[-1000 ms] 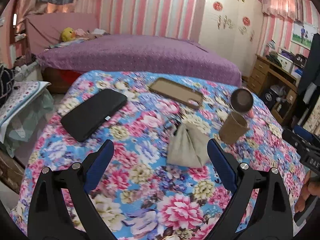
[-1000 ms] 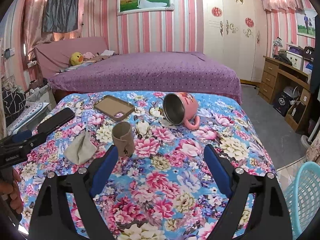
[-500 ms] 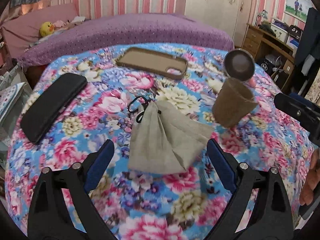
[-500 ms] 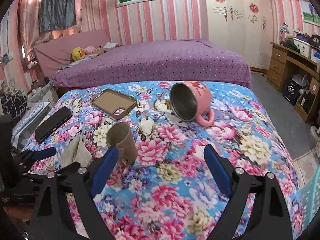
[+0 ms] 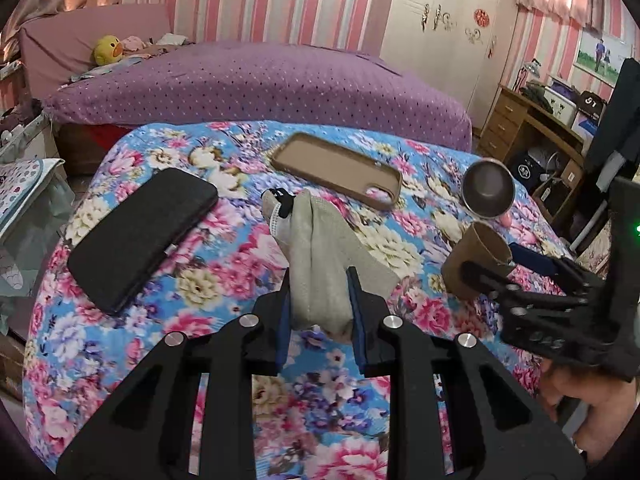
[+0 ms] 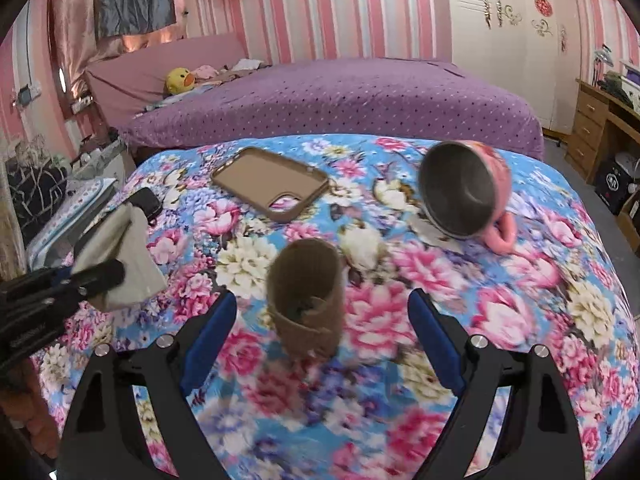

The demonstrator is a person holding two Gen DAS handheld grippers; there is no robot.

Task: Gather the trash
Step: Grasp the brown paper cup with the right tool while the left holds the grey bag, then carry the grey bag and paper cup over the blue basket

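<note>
Crumpled beige face mask [image 5: 320,256] with black ear loop: mid floral bedspread [image 5: 224,360], near end pinched between the closing blue pads of the left gripper [image 5: 319,312]. Brown cardboard tube [image 6: 308,300]: lying just ahead of the right gripper [image 6: 320,332], whose fingers stand wide apart, untouched. Bare cloth lies between tube, tan phone case [image 6: 270,182], black wallet [image 5: 144,232] and tipped pink mug [image 6: 466,190].

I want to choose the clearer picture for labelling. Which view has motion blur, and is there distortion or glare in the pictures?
Right wrist view: motion blur smears the floral cover and the cardboard tube between the open right gripper fingers. Left wrist view: sharper; the folded beige face mask in the closing left gripper is crisp. Both views: fisheye bending and dark corners; no strong glare.
</note>
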